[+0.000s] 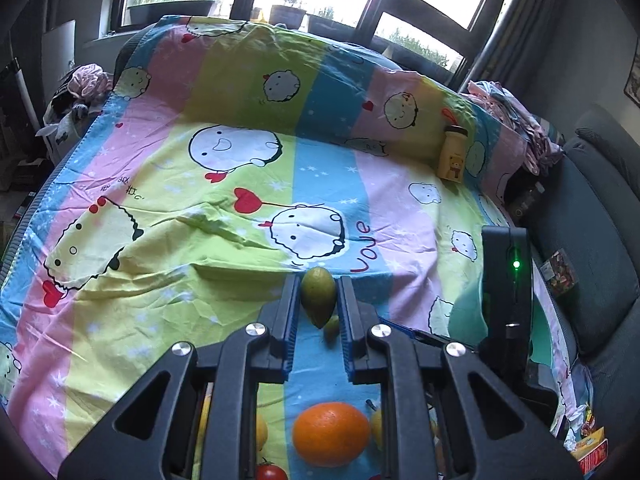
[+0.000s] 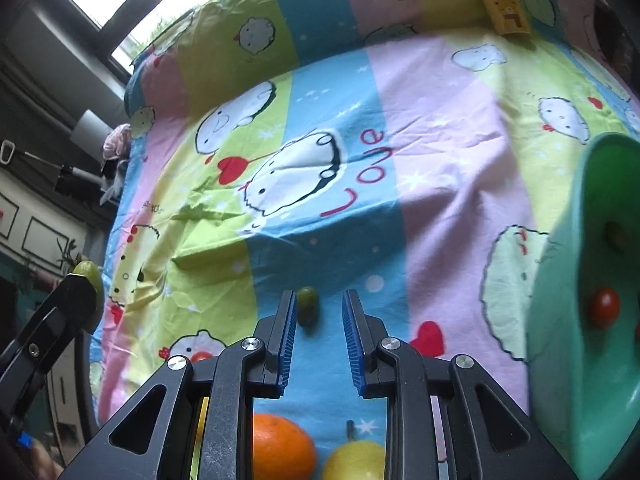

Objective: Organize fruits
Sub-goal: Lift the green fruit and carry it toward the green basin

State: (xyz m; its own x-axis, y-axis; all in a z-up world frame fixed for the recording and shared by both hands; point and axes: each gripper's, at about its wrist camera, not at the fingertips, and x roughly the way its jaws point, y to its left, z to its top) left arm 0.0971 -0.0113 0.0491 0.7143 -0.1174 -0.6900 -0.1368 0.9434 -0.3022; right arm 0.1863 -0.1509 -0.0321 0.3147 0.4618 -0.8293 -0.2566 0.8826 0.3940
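L tool [image 1: 318, 300] is clamped on a green lemon-shaped fruit [image 1: 318, 296], pads pressing both its sides, fruit lifted above the bed sheet [image 1: 160, 200]. In the R wrist view the same fruit shows at far left, pinched at the tip of the L tool's fingers [image 2: 76, 300].

R tool [image 2: 319, 308] stands w/ jaws slightly apart, nothing between the pads. A small green fruit [image 2: 308, 306] lies on the blue stripe of the sheet just beyond the tips, close to the L finger, not touched as far as the view shows.

Below the tools, nearer the cameras: an orange [image 1: 331, 434], a yellow fruit [image 2: 354, 460] w/ a stem beside it, a red tomato [image 1: 269, 471] at the bottom edge.

Green bowl [image 2: 560, 320] sits at R of the R tool, well apart from the small green fruit; inside it a red cherry tomato [image 2: 604, 307] and a dark green fruit.

Yellow bottle [image 1: 452, 154] stands far back on the sheet.
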